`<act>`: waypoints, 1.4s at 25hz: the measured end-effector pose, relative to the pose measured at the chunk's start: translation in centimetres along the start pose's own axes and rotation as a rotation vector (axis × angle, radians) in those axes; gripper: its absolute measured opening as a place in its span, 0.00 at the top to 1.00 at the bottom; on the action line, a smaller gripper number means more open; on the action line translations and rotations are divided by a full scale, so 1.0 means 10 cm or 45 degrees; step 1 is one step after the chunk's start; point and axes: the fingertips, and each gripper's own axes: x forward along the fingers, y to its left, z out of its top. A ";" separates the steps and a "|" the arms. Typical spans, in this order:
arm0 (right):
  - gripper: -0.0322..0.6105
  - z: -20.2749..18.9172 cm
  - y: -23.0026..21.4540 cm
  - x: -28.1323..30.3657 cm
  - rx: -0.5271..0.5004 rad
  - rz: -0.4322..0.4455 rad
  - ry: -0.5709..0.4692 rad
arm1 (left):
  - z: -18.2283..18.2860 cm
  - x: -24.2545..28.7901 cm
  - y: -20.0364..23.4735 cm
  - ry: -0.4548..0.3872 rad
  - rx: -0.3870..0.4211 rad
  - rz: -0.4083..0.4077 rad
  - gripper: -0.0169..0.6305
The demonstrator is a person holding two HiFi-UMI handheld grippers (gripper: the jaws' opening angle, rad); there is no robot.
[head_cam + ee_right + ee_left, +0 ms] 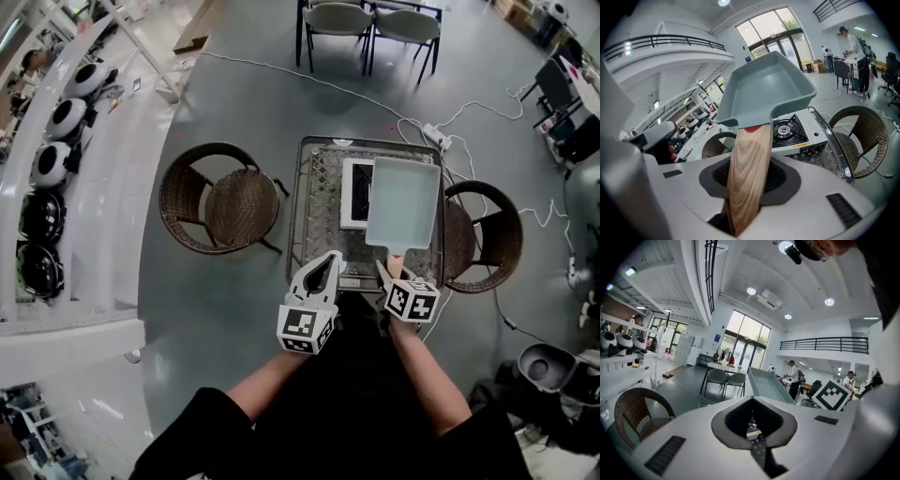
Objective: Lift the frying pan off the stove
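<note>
Left wicker chair [230, 202]: on the grey floor, left of the counter and apart from it.
Left gripper [330, 261]: at the counter's near edge; jaws closed together with nothing between them.
Counter [314, 216]: glass top, metal frame; carries the stove.
Stove [354, 192]: white, single burner; the burner is uncovered in the right gripper view.
Frying pan [403, 202]: square, pale grey-blue, empty; held in the air over the stove's right part, clear of it.
Wooden handle [747, 178]: points toward the person.
Right gripper [394, 275]: jaws clamped on the wooden handle.
Right wicker chair [487, 239]: just beside the counter's right side.
</note>
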 end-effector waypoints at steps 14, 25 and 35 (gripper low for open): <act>0.76 0.13 0.64 -1.25 -0.142 0.061 -0.290 | 0.08 -0.46 -0.60 -0.042 -0.013 -0.119 0.95; 0.76 0.50 0.32 -1.82 -0.271 0.076 -0.432 | 0.38 -0.37 -0.91 -0.123 0.071 -0.023 0.95; 0.76 0.77 0.12 -2.03 -0.329 0.095 -0.510 | 0.51 -0.20 -1.32 -0.149 0.095 -0.003 0.95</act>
